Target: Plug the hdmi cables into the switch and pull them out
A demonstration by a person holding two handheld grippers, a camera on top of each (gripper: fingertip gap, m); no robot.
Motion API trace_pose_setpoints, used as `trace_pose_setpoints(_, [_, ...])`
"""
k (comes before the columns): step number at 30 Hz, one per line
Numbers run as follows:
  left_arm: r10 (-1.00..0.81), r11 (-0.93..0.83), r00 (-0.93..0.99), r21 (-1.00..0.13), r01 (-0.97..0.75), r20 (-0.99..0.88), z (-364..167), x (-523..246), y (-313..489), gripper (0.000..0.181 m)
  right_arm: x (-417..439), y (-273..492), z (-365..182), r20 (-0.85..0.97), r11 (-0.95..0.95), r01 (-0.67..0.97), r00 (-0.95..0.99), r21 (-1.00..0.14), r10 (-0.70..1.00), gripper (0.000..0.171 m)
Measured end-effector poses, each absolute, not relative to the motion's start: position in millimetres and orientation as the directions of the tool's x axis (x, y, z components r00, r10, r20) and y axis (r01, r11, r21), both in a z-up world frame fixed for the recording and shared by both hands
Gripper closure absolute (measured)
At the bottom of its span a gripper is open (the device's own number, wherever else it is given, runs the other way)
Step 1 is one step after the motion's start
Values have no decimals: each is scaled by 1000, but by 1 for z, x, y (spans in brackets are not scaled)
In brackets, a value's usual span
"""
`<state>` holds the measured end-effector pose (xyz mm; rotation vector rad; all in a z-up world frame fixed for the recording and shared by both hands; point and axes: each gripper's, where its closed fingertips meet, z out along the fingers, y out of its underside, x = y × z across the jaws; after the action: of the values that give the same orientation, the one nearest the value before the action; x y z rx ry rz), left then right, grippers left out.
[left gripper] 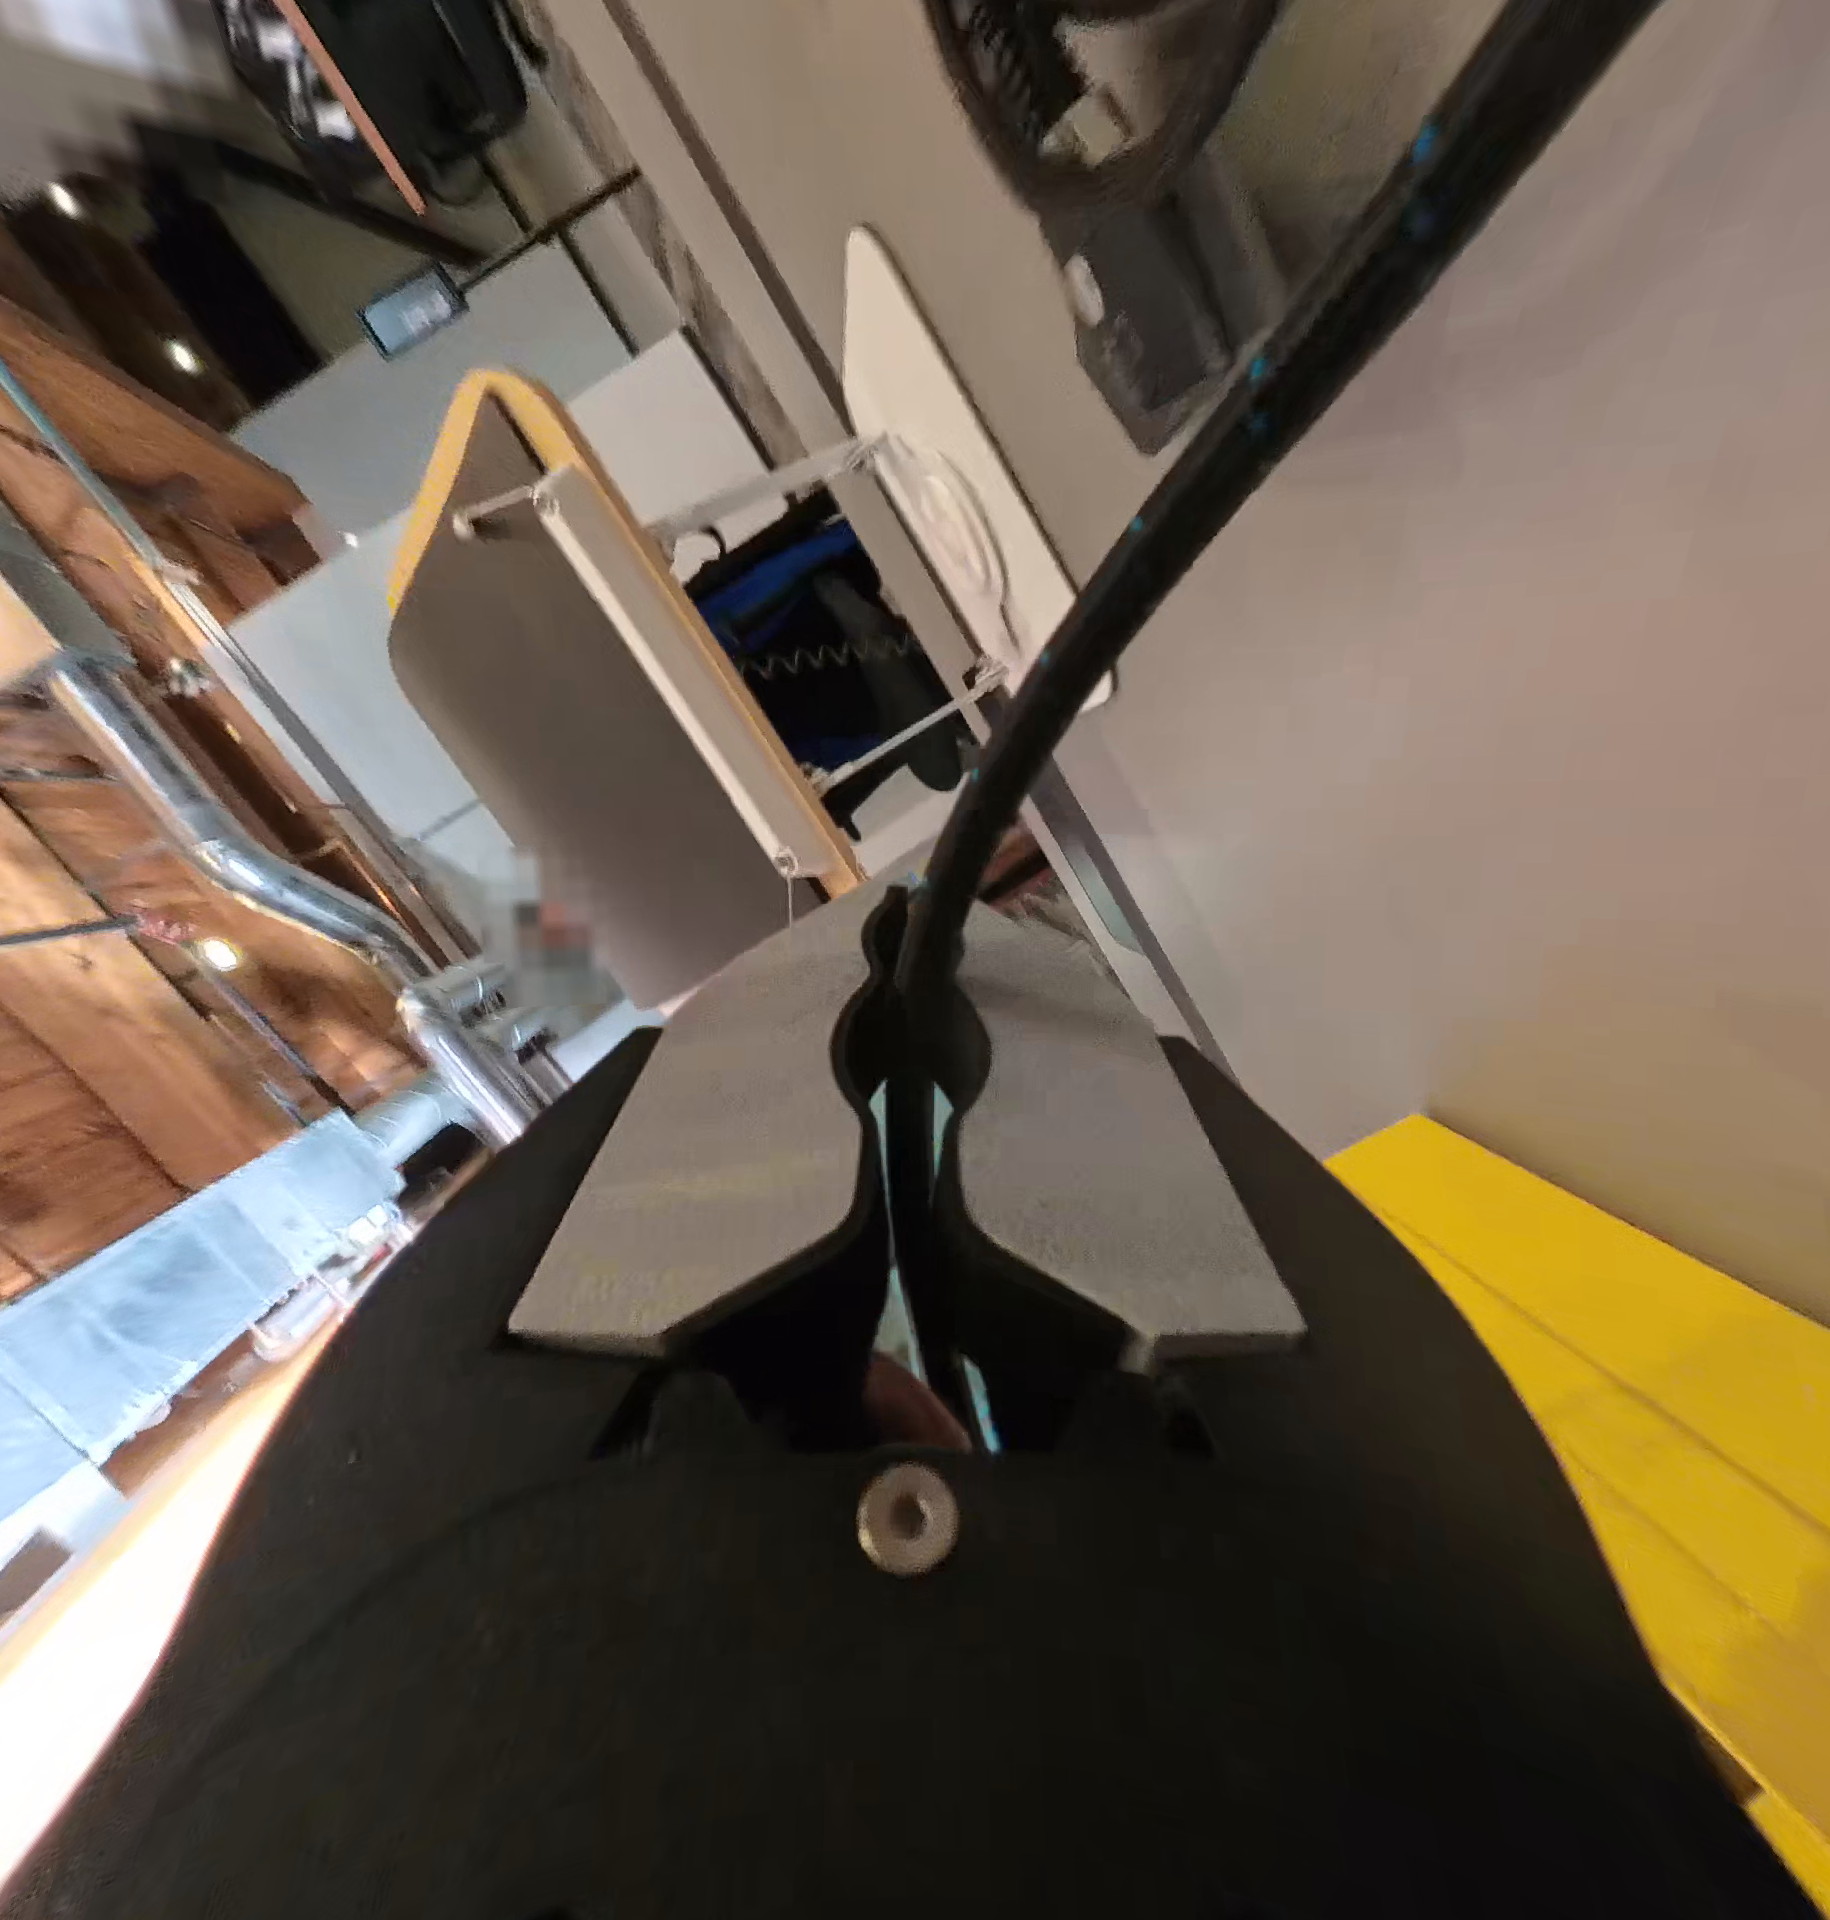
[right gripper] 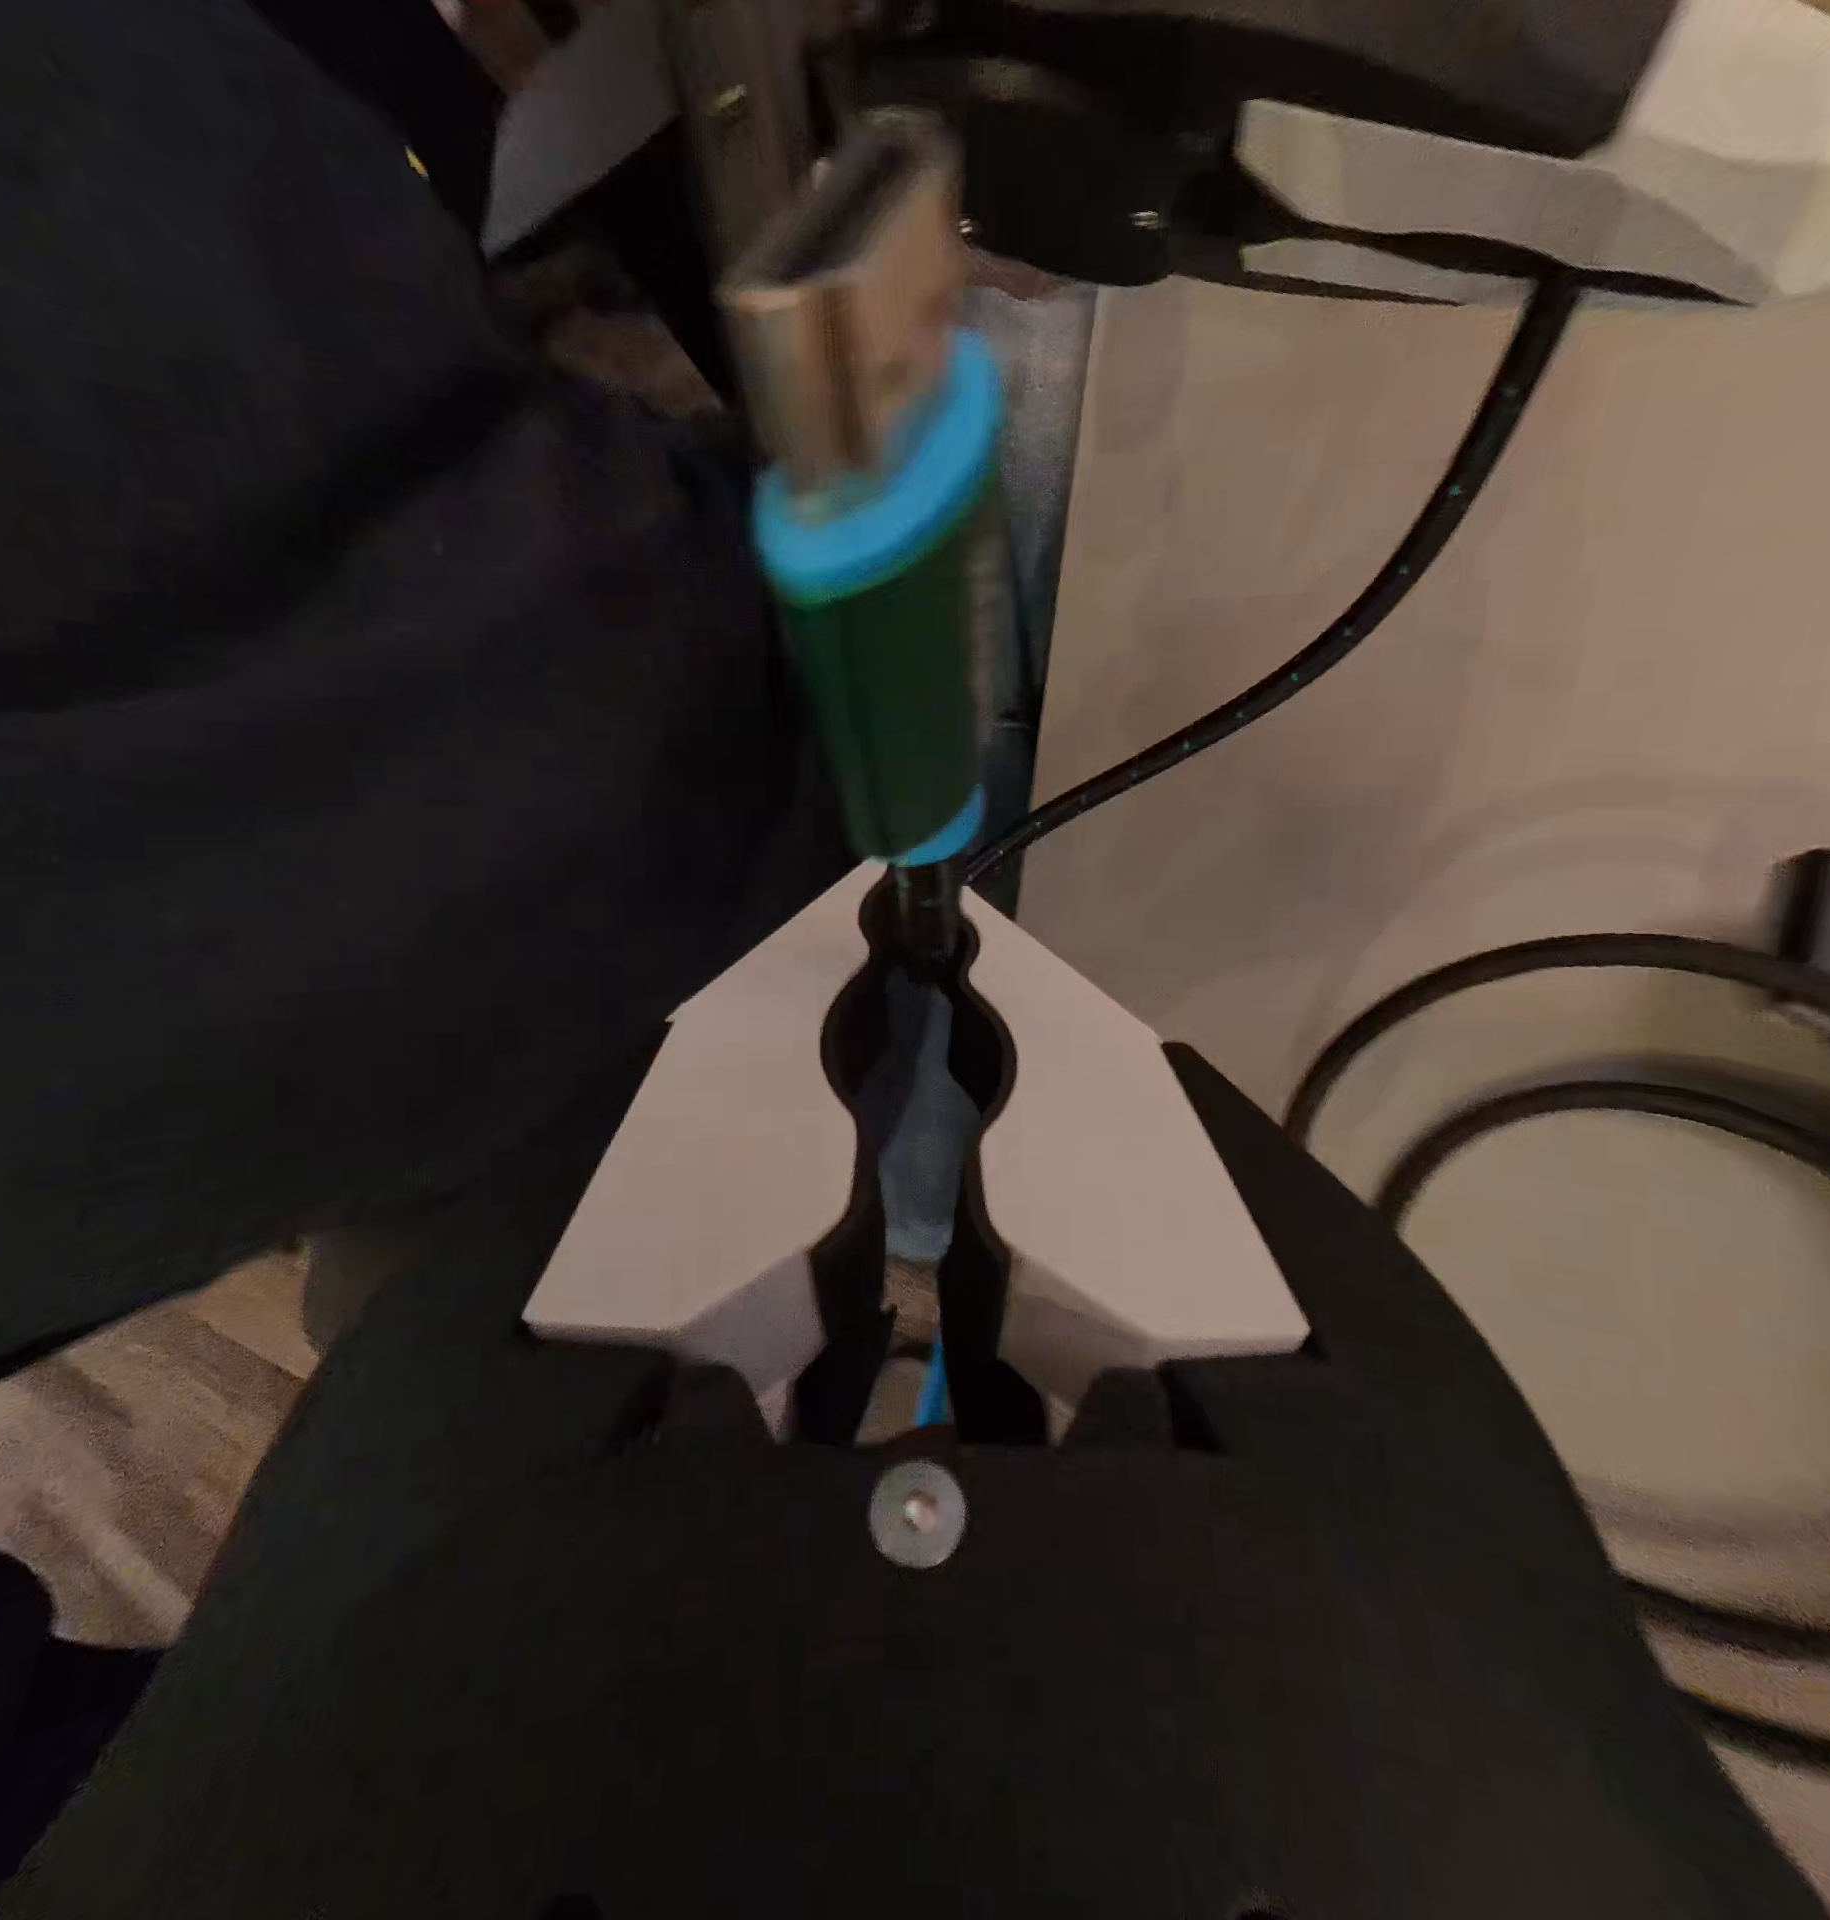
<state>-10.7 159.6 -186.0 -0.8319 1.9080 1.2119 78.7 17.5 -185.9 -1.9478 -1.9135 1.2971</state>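
Note:
In the left wrist view my left gripper is shut on a black HDMI cable flecked with blue. The cable rises from between the fingertips toward the upper right. A dark boxy device, likely the switch, lies blurred on the white table at the top. In the right wrist view my right gripper is shut on the black cable just behind an HDMI plug. The plug has a dark green body, light blue rings and a metal tip, and it points up and away, free in the air.
A yellow block sits at the lower right of the left wrist view. A white panel and a grey board with a wooden edge stand beyond. In the right wrist view, dark cloth fills the left and black cable loops lie at the right. My hands' fingertips stand some 15 cm from each other. The yellow block is closer to my left gripper, around 25 cm from its tips; the right tips are 35 cm off.

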Motion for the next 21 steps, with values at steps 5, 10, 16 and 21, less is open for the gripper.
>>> trace_pose_setpoints(5, [-131,407,-572,482,-776,-809,-209,-1,141,180,53,15,-205,-559,-278,716,-185,-640,808,168])
trace_pose_setpoints(10, [-158,509,-556,415,-754,-816,-230,16,125,181,37,27,-215,-549,-298,686,-176,-664,817,169])
trace_pose_setpoints(16, [-242,555,-501,305,-774,-831,-245,5,127,180,41,34,-202,-546,-340,610,-185,-715,817,170])
trace_pose_setpoints(21, [-400,449,-335,137,-883,-853,-262,-19,161,180,43,46,-173,-421,-287,534,-146,-796,895,170])
